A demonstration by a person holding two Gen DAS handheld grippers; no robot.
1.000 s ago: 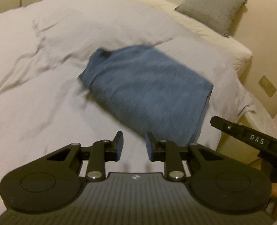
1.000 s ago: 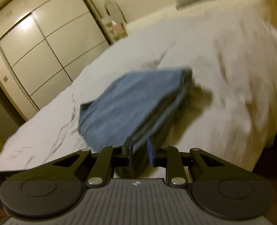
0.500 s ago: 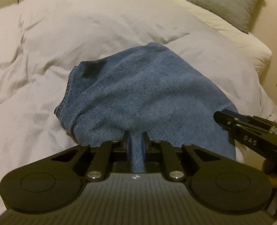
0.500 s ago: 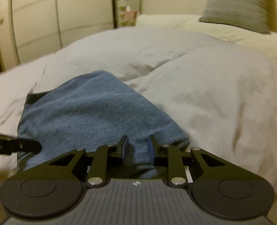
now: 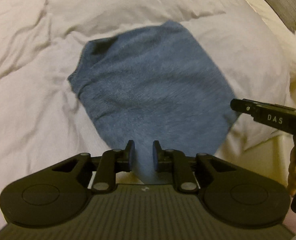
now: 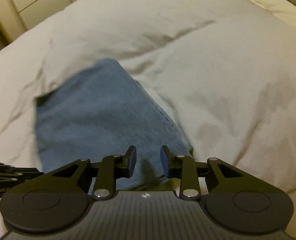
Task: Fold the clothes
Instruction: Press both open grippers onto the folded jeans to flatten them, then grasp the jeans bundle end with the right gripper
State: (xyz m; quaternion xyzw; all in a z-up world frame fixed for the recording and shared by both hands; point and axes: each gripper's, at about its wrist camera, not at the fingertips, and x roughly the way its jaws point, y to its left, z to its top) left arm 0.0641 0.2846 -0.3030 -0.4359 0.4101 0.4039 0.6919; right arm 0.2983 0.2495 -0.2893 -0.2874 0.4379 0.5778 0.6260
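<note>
Blue garment (image 5: 154, 92) lying on the white duvet (image 5: 27, 100) of the bed, near its front edge, gathered into a compact, multi-layered packet with an irregular outline. Left hand-held gripper (image 5: 143, 156): jaws narrowly apart, a tongue of the blue cloth between the pads; whether the pads press on it cannot be told. Right hand-held gripper (image 6: 146, 161): jaws opening, the near edge of the garment lying between them, the pads apparently clear of the cloth. In the left wrist view this second tool enters from the right, with fingers (image 5: 295, 180) of the person's hand on its grip. Judged from the layering, the main folds are done; what remains appears to be releasing the near edge and perhaps squaring the uneven far corner. A grey pillow (image 5: 284, 2) lies beyond, well apart.
</note>
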